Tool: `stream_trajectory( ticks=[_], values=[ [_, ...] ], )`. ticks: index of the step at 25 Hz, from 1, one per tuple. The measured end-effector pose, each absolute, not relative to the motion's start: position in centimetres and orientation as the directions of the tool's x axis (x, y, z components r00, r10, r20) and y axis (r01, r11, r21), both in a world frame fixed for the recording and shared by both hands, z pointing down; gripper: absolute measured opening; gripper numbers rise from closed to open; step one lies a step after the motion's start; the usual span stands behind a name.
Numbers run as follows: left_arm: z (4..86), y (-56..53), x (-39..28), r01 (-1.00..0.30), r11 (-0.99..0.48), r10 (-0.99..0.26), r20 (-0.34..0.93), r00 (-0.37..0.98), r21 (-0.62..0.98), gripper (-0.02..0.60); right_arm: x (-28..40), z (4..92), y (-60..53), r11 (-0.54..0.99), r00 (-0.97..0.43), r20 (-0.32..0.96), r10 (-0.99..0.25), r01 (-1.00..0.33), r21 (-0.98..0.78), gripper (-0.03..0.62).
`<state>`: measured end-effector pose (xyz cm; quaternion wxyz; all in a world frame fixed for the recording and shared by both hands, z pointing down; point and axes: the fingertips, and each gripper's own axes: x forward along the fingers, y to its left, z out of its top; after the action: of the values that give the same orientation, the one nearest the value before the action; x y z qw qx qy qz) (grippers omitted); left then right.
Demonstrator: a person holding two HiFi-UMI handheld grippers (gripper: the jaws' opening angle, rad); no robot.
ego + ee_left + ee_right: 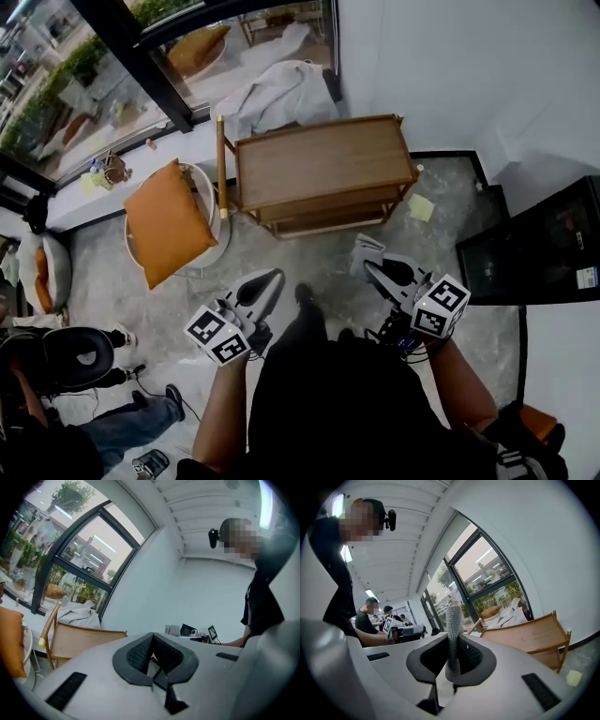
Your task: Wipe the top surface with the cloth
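- Approach step, by my reading: wiping is not yet beginning. The light-brown wooden shelf stand (319, 161) is standing against the white wall, well apart from both claws, and its top board is lying bare.
- Grey knitted cloth (453, 630), a narrow strip, is sitting pinched in the right claw (377, 272). The jaws are pressing together on its lower part, and the rest is sticking up past the tips.
- Left claw (270, 278) is carrying nothing, its jaws are meeting, and the dark ribbed pads are leaving no room for anything between them.
- Both forearms are reaching forward from the person's waist with the elbows bent. They are holding the claws side by side over the grey marbled floor (281, 246), short of the stand's near edge.
- Left claw is angling a little to the right and the right claw a little to the left, so both are pointing roughly at the stand.
- Next move, as I judge it, is calling for a step closer. The right claw then needs carrying over the near edge of the top board and tipping down until the cloth, not the jaw tips, is lying on the wood.
- Short posts are standing proud at the top board's corners, so the strokes will likely need keeping inside them.
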<state>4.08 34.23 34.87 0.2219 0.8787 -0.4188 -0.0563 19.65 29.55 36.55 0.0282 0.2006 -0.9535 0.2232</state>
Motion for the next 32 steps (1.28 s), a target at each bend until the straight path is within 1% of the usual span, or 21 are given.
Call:
stream_trajectory(
  ticks=[5, 14, 17, 20, 26, 32],
  values=[
    [34.4, 28.9, 0.3, -0.704, -0.56, -0.777, 0.019, 0.63, 0.436, 0.011, 17.2, 35.9, 25.2, 0.835, -0.903, 0.19, -0.387, -0.43, -0.344, 0.043],
    [33.5, 20.3, -4.3, -0.608, -0.628, -0.714, -0.05, 0.698, 0.485, 0.011, 9.0, 33.9, 17.6, 0.837, -0.887, 0.243, -0.392, -0.453, -0.306, 0.042],
    [33.7, 18.0, -6.2, -0.599, -0.634, -0.706, -0.048, 0.707, 0.49, 0.011, 7.4, 33.4, 15.2, 0.817, -0.881, 0.225, -0.416, -0.471, -0.334, 0.042],
    [34.2, 15.5, -8.2, -0.625, -0.594, -0.728, -0.009, 0.685, 0.506, 0.011, 6.0, 33.6, 12.5, 0.792, -0.874, 0.227, -0.429, -0.485, -0.37, 0.042],
    [35.6, 12.5, -10.2, -0.675, -0.505, -0.787, 0.034, 0.617, 0.538, 0.011, 3.5, 35.5, 8.4, 0.818, -0.89, 0.288, -0.354, -0.444, -0.367, 0.043],
    [37.5, 9.1, -10.6, -0.731, -0.399, -0.833, 0.113, 0.541, 0.553, 0.011, 0.3, 36.9, 3.2, 0.856, -0.938, 0.264, -0.225, -0.32, -0.406, 0.043]
  ],
)
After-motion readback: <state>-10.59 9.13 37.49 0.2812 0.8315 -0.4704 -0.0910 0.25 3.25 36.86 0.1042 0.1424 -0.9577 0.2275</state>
